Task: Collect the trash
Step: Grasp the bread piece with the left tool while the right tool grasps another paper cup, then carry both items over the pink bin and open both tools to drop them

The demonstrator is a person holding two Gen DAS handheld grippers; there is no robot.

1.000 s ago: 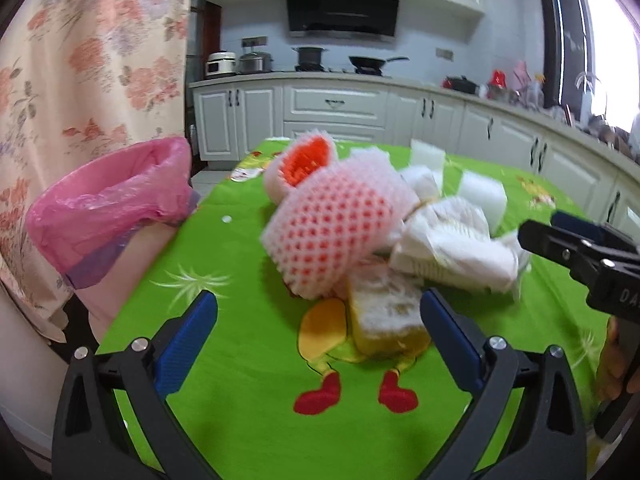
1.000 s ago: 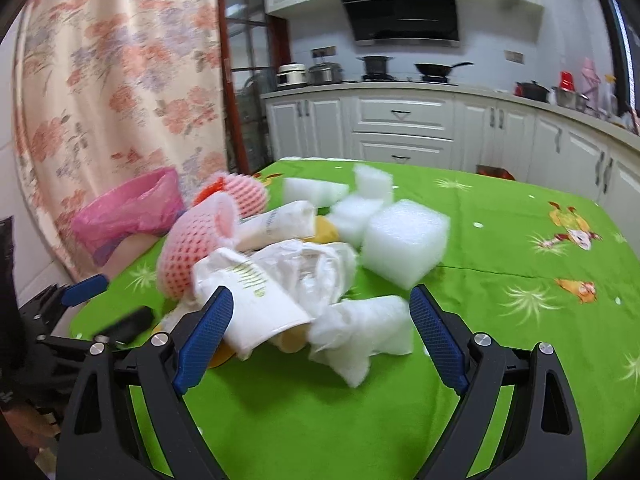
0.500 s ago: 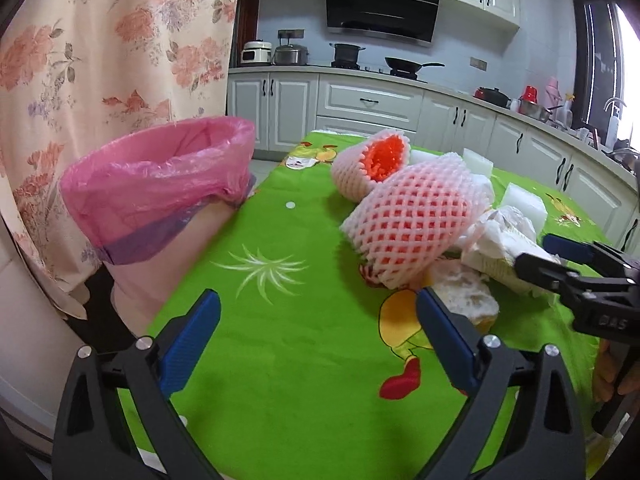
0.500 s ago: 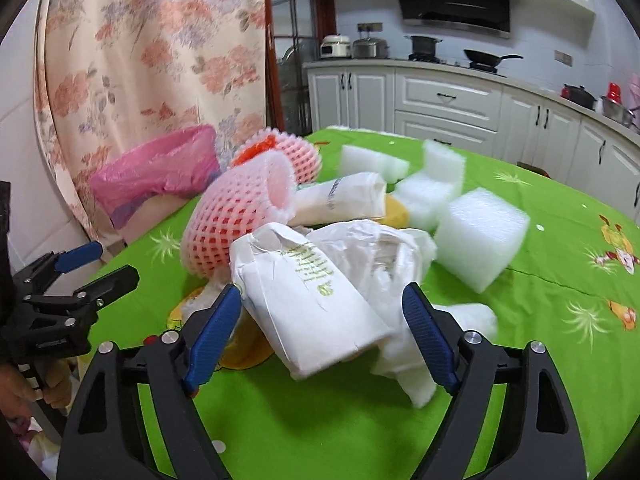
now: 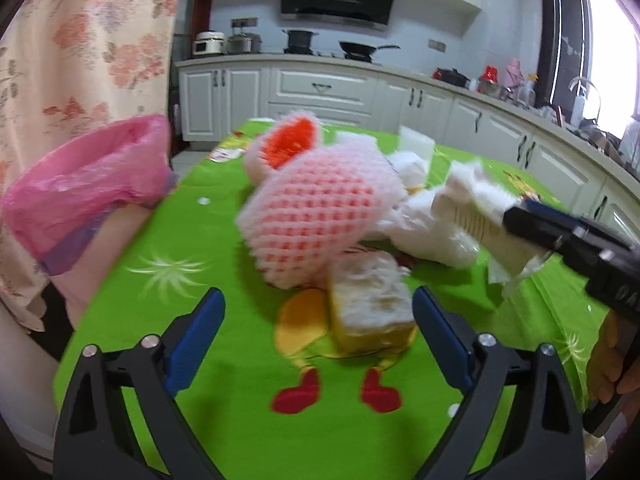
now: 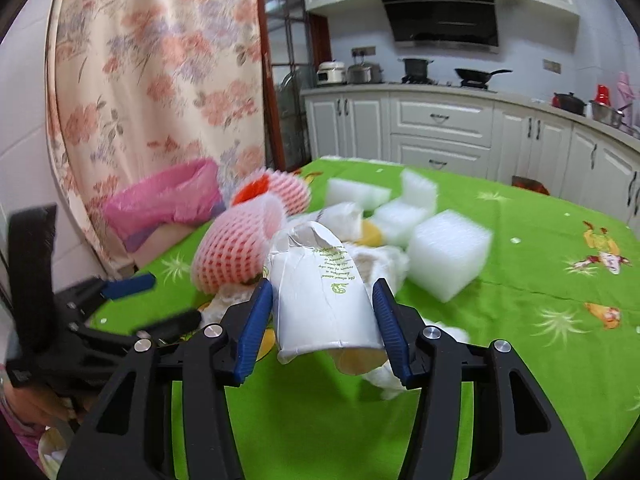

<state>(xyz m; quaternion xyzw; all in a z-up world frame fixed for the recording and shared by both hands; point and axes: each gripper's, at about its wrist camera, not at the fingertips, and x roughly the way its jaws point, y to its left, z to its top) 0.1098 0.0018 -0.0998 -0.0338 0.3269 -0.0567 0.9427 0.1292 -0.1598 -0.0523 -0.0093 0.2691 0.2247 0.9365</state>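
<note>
Early on — right gripper [image 6: 324,300] grips a crumpled paper cup [image 6: 320,292] low over the bench [image 6: 520,320]; left gripper [image 5: 316,316] wide, empty. Foam nets, blocks etc. remain, pink-lined bin [image 5: 80,192] at bench's left edge.

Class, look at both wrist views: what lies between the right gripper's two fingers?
In the right wrist view, a crumpled white paper cup lies between the right gripper fingers, which press its sides.
</note>
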